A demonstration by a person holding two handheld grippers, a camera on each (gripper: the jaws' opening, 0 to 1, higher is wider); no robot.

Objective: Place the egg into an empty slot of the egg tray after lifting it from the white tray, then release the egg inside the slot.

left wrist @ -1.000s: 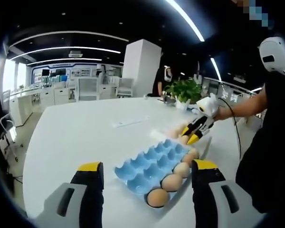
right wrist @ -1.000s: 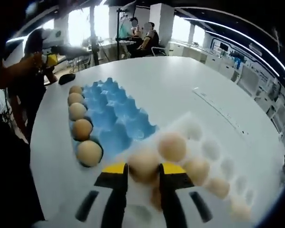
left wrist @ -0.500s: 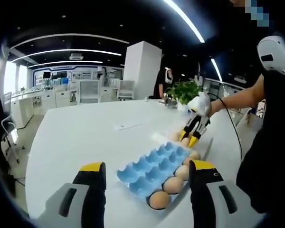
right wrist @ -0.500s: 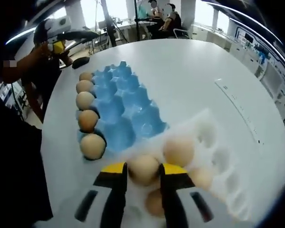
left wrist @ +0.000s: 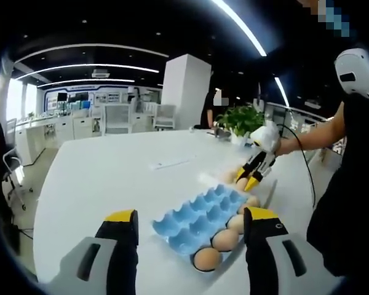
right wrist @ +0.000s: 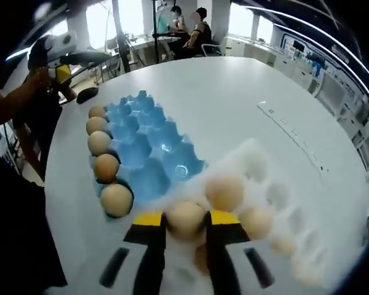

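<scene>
blue egg tray (right wrist: 150, 150) beside white tray (right wrist: 277, 196)

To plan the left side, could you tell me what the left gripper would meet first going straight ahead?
Probably the blue egg tray, lying between and just beyond the left gripper and its open jaws; depth is unclear.

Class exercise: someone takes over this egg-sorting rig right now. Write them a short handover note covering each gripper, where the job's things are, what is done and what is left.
Right gripper: shut on an egg over the white tray, which holds more eggs.
Left gripper: open, holding nothing, hovering near the blue egg tray.
Blue egg tray: five eggs fill one edge row; the other slots are empty.
Done: egg gripped.
Left: carry it across to an empty blue slot, lower it in, open the jaws.
</scene>
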